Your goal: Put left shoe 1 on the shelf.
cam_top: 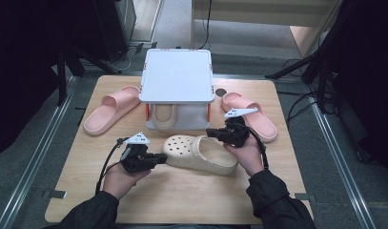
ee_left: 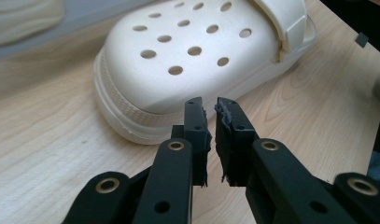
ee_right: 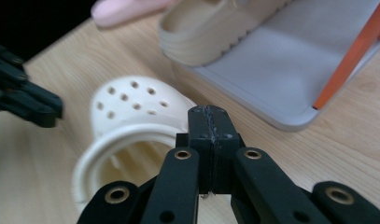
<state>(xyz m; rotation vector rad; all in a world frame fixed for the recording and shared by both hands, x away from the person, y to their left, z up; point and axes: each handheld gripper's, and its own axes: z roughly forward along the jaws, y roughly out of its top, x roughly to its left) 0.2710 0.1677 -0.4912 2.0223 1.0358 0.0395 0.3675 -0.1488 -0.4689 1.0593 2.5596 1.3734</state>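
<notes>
I am looking at the cream clog (cam_top: 201, 153) lying on the table (cam_top: 182, 200), in front of the grey rack (cam_top: 177, 76), with its holey toe pointing to my left. My left gripper (cam_top: 159, 158) is sitting just beside the toe, and its fingers (ee_left: 197, 121) are almost together with only a thin gap and nothing in it. My right gripper (cam_top: 211, 132) is waiting near the heel opening, and its fingers (ee_right: 208, 126) are pressed tight together on nothing. I am thinking the clog is light and a bit squishy, like foam, so it is not going to break if it drops. Its round toe looks smooth and wide, so I am guessing my fingers would slide off there. The thin rim around the heel opening looks like the best place to pinch, or the strap at the back. A second clog (cam_top: 164, 115) is already sitting on the low shelf of the rack, and two pink slides (cam_top: 110, 109) (cam_top: 251, 114) are lying on either side of it. I am planning to open my fingers wide first, because the soft wall may bend when squeezed.
</notes>
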